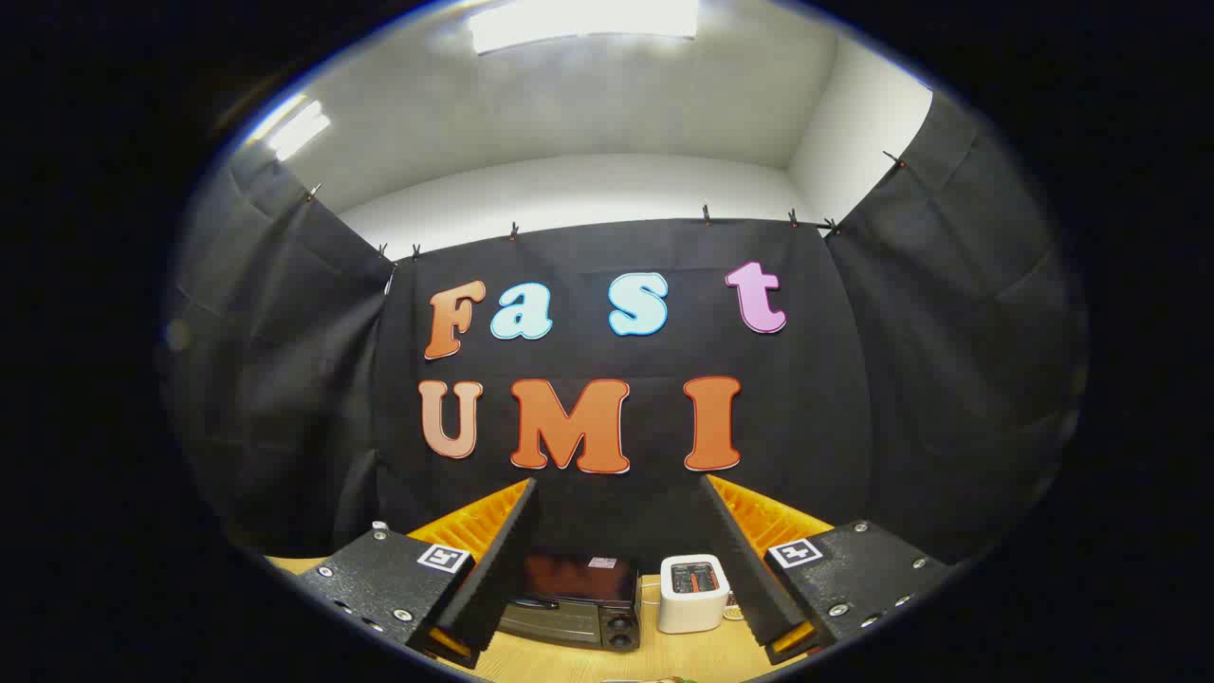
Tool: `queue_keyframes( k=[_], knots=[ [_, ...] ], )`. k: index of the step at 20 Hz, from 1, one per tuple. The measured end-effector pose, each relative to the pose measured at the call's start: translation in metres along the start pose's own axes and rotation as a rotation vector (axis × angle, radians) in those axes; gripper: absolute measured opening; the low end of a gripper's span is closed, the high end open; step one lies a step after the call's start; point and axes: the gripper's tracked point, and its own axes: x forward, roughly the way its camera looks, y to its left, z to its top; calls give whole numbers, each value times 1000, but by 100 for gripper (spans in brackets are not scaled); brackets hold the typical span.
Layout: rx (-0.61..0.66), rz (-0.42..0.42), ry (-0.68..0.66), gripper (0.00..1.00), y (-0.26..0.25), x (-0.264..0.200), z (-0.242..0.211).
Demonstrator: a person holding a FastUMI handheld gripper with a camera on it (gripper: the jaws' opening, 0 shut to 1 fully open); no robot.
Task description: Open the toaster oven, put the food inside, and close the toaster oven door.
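Booth: black cloth wall [854,398] hanging from clips below a white ceiling with lit panels [583,21]. Surface: light wooden table [607,659]. Toaster oven [574,599], door shut, sitting between and beyond the fingers, white appliance [693,594] standing just beside it. Gripper [621,569] hovering above, fingers spread wide, holding nothing.

We see a black toaster oven [572,599] w/ dark reddish glass door; white small appliance [693,594] beside it w/ orange-marked top; desk [664,656] is light wood grain; booth cloth black.
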Motion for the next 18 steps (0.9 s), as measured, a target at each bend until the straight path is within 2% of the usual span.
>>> queue_keyframes(
  k=[12, 18],
  knots=[
    [-15, 27, -8, 98, 16, 0, 3],
    [10, 52, 7, 98, 34, 8, -11]
  ],
)
